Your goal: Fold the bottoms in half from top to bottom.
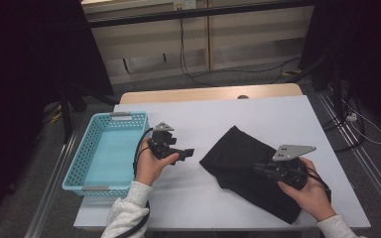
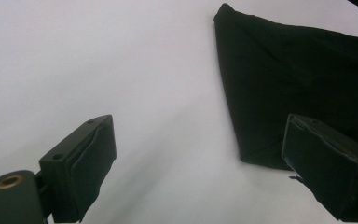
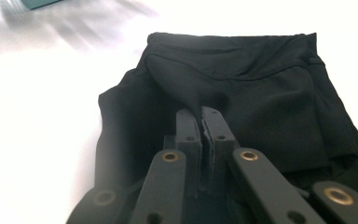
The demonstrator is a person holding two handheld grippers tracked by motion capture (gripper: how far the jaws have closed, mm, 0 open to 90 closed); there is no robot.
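A black garment (image 1: 248, 168) lies folded on the white table (image 1: 258, 111), right of centre. My right gripper (image 1: 259, 169) rests over it, and in the right gripper view its jaws are shut on a pinched fold of the garment (image 3: 223, 88), lifting a ridge of cloth at the right gripper (image 3: 200, 114). My left gripper (image 1: 186, 153) hovers over bare table between the basket and the garment, jaws wide apart with nothing between them. In the left gripper view the left gripper (image 2: 198, 154) frames the white table, with a corner of the garment (image 2: 298, 84) at the right.
A turquoise plastic basket (image 1: 95, 173) stands at the table's left edge with nothing inside. Behind the table are a wooden desk edge (image 1: 208, 92) and cables on the floor (image 1: 213, 74). Rails run along both sides of the table.
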